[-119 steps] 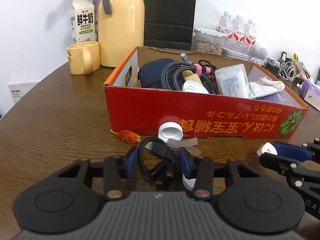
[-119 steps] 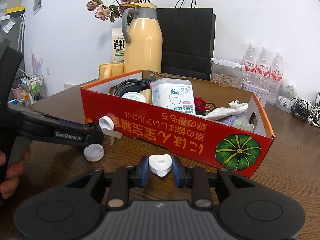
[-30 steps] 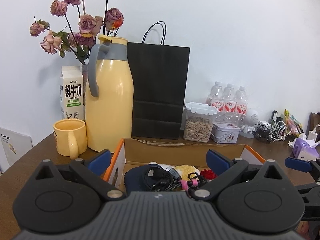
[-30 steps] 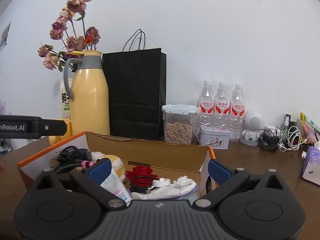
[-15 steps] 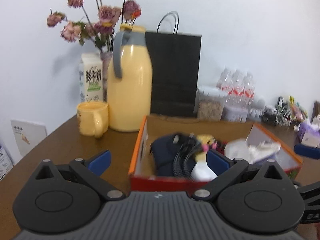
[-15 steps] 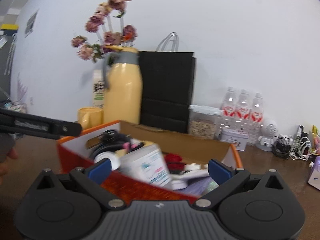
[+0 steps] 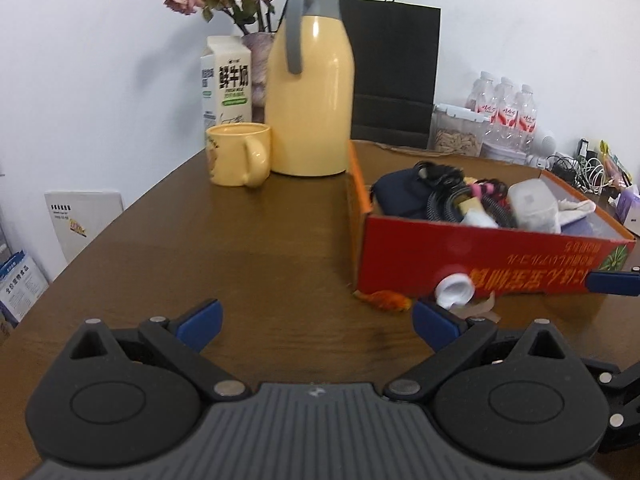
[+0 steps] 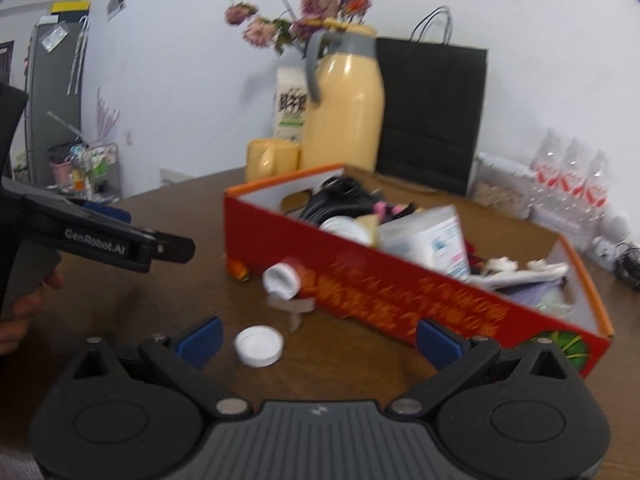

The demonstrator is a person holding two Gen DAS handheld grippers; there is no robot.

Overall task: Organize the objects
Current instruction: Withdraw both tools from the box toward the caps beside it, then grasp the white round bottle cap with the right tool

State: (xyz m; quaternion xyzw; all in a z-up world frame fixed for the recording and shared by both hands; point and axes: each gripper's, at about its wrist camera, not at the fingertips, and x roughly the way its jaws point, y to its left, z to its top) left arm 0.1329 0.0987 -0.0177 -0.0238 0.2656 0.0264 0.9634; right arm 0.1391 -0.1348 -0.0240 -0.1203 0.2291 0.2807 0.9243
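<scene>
A red cardboard box [image 7: 480,256] holds a navy pouch [image 7: 400,196], coiled black cables [image 7: 452,188] and a white tub [image 7: 534,204]. My left gripper [image 7: 316,320] hovers open and empty over the bare table, left of the box's front corner. A white cap [image 7: 454,290] leans against the box front beside a scrap of tape. My right gripper [image 8: 318,340] is open near the box [image 8: 360,280]. A second white cap [image 8: 259,346] lies flat on the table between its fingers, nearer the left one and untouched. The leaning cap [image 8: 282,280] sits just beyond.
A yellow mug [image 7: 238,154], yellow thermos [image 7: 310,96], milk carton [image 7: 230,80] and black paper bag [image 7: 394,76] stand behind the box. An orange dried petal [image 7: 384,300] lies at the box corner. Water bottles [image 7: 504,108] stand at the back right. A hand [image 8: 24,304] holds the left tool.
The left gripper has let go of the black cable and the right of the white cap it held. Both have dropped back from above the box to table height in front of it.
</scene>
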